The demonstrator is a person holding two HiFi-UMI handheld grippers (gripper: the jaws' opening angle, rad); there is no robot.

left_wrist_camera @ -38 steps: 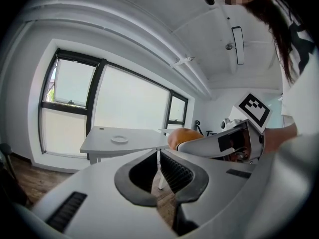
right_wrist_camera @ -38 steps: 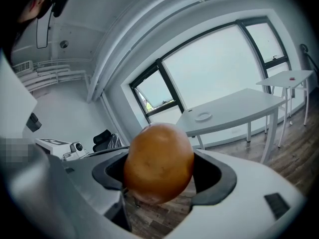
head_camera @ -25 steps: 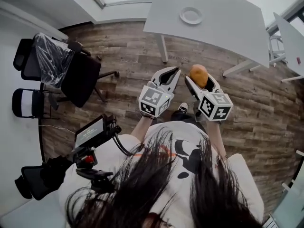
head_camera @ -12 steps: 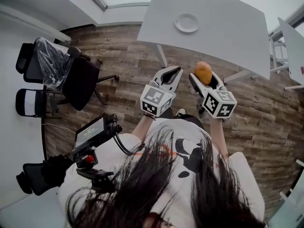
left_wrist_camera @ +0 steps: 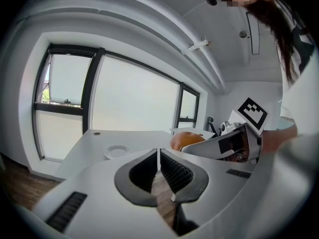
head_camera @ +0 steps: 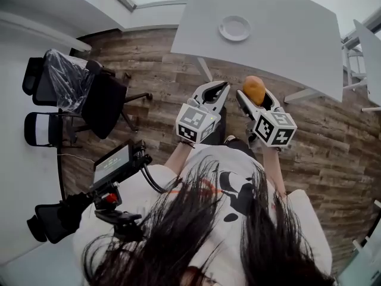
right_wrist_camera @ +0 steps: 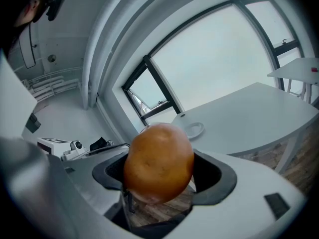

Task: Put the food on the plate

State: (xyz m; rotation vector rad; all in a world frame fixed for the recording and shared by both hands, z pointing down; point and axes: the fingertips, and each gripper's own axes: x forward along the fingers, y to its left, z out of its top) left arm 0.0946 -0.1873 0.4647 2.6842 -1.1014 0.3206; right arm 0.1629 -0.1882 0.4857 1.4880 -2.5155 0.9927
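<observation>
An orange-brown potato (right_wrist_camera: 158,162) sits clamped between the jaws of my right gripper (head_camera: 255,96), held in the air short of the white table (head_camera: 286,34). From the head view the potato (head_camera: 254,89) hangs over the wooden floor near the table's front edge. A small white plate (head_camera: 234,28) rests on the table's far part; it also shows as the plate (right_wrist_camera: 192,130) behind the potato and the plate (left_wrist_camera: 117,151) in the left gripper view. My left gripper (head_camera: 215,91) floats beside the right one, its jaws shut with nothing between them (left_wrist_camera: 158,161).
A black office chair (head_camera: 101,100) and a plastic-wrapped chair (head_camera: 62,76) stand at the left on the wooden floor. A second white table (head_camera: 370,52) stands at the right. Large windows run behind the table. A black device (head_camera: 116,168) hangs at the person's side.
Both grippers and the potato have come a little nearer the table's front edge. The right gripper's hold on the potato is unchanged.
</observation>
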